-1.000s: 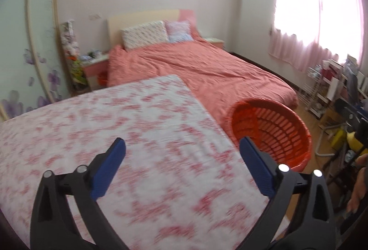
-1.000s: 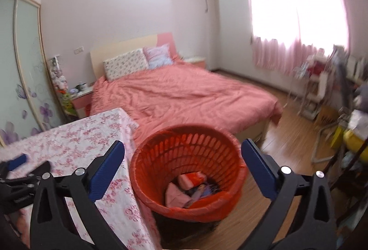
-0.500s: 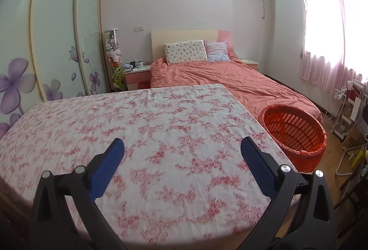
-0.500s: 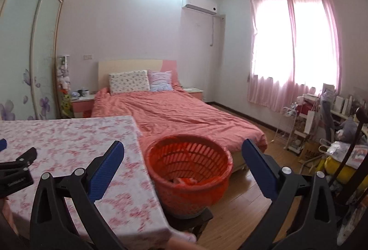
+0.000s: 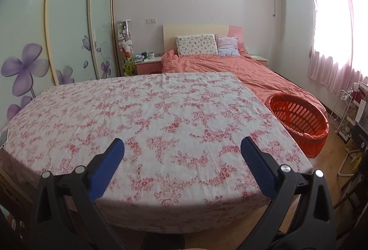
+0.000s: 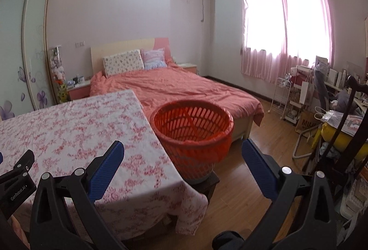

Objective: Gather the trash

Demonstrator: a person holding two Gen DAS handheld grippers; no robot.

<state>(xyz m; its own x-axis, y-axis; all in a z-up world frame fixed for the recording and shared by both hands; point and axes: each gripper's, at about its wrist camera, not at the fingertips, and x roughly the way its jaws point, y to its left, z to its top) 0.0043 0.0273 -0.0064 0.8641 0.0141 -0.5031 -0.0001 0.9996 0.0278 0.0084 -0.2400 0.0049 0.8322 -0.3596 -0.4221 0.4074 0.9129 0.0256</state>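
An orange slatted basket with an orange liner stands on a dark low stand just right of the table; in the left wrist view the basket shows past the table's right edge. Its contents are hidden from both views. My left gripper hangs open above the near edge of the table with the floral cloth, nothing between its blue pads. My right gripper is open and empty too, held back from the basket at the table's near right corner. No loose trash shows on the cloth.
A bed with a coral cover lies behind the table and basket. A wardrobe with flower-printed sliding doors lines the left wall. A white trolley and a cluttered desk fill the right side. Wooden floor shows right of the basket.
Both grippers have pulled back and up from the table and basket, so more of the room shows. The trash seen inside the basket a second ago is out of sight now. Both jaws stay open.
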